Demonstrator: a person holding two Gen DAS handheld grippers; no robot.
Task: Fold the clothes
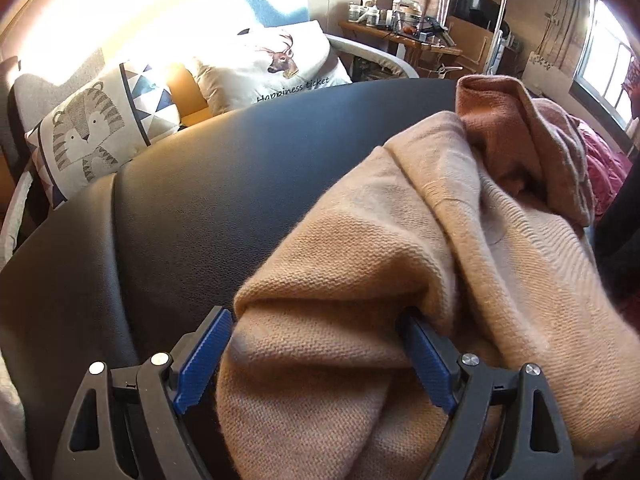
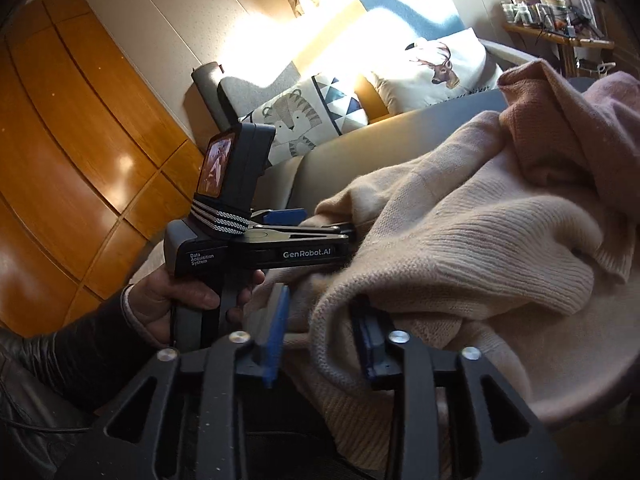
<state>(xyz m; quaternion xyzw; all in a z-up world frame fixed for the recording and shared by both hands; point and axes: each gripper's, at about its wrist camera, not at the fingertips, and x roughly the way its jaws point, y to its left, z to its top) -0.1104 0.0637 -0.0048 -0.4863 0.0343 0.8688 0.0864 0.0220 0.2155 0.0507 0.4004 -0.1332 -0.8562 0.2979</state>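
- Left hand, dark sleeve, wraps the handle of the left gripper; the gripper body with its small screen shows in the right wrist view.
- Left gripper's blue pads stand wide apart. A thick fold of the beige knit sweater fills the gap between them and drapes over the right-hand pad. Whether the pads actually press on it, can't tell.
- Black table top lies bare to the left of and beyond the left finger.
- Sweater bulk is heaped ahead and to the right of both grippers, on the table.
- Right gripper: fingers partly apart, not pinching. A rolled edge of the sweater sits between them, lying against the right-hand pad; the left-hand pad stands clear of it.
- A pinker knit piece is bunched on the heap past the right gripper's fingertips, far right.
- Beyond the table: tiger cushion, then deer cushion to its right.
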